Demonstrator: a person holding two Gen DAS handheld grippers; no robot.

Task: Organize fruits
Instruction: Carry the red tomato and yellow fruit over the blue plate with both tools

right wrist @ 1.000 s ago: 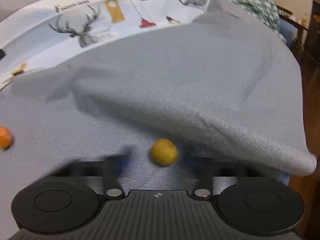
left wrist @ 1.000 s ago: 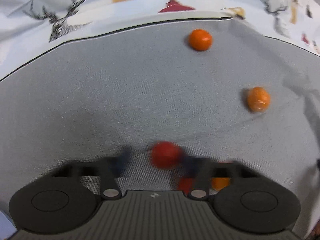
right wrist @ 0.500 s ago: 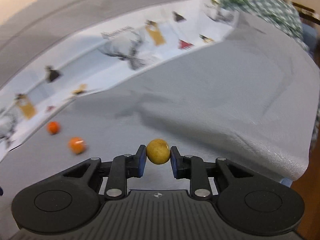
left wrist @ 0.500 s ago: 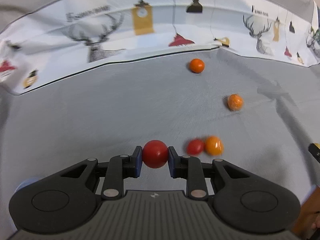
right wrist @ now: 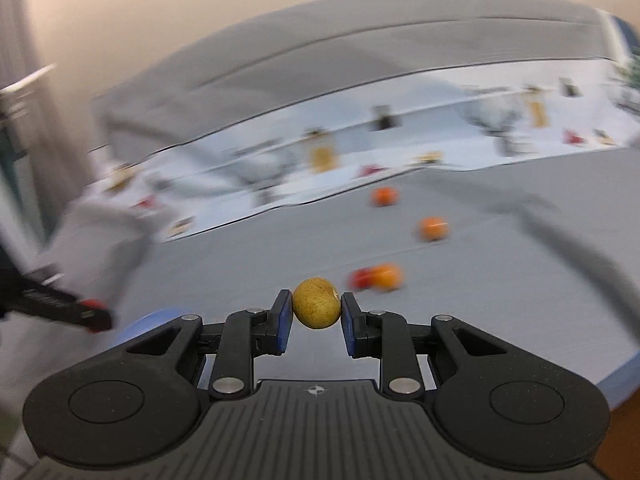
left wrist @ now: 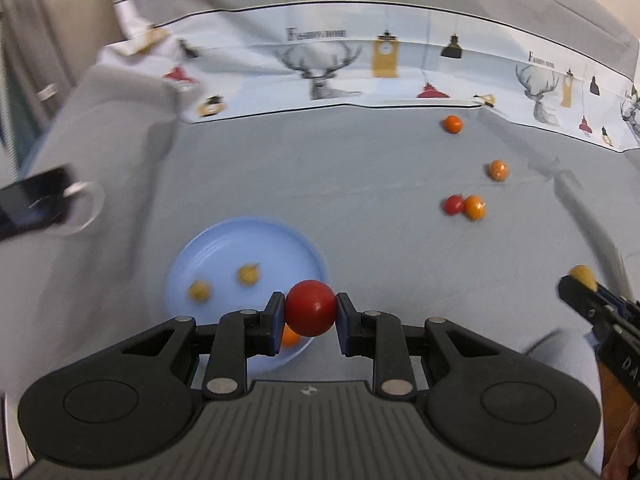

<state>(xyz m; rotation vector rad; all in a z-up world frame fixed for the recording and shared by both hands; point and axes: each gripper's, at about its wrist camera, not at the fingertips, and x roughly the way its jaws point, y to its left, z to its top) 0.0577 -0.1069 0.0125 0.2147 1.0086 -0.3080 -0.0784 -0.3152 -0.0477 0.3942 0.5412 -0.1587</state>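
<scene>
Both grippers are up off the cloth now, and both are loaded! A second ago each one sat low over the grey cloth (left wrist: 360, 184) with its fruit still lying on the fabric; now the left gripper (left wrist: 310, 309) is clamped on a red fruit (left wrist: 310, 308), pads pressing on both its sides, and it hangs over the near edge of the blue plate (left wrist: 224, 240). That plate has only just come into the left view, and it carries two yellow fruits (left wrist: 249, 274) with an orange one (left wrist: 289, 337) peeking out under the left finger.

The right gripper (right wrist: 316, 304) is squeezed tight on a yellow-brown fruit (right wrist: 316, 303), carried clear of the cloth, well to the right of the plate and heading that way, judging by the blur. In its own view a sliver of the plate's blue rim shows just left of its fingers.

Away from the plate, four fruits remain on the cloth: a red and orange pair (left wrist: 464, 206) touching each other, a lone orange fruit (left wrist: 497, 169) beyond them, and the farthest orange fruit (left wrist: 452, 124) by the patterned cloth (left wrist: 328, 64).

So the pick is done on both sides. By my reading, the red one looks ready to drop in, the yellow-brown one follows, and four remain to collect.
</scene>
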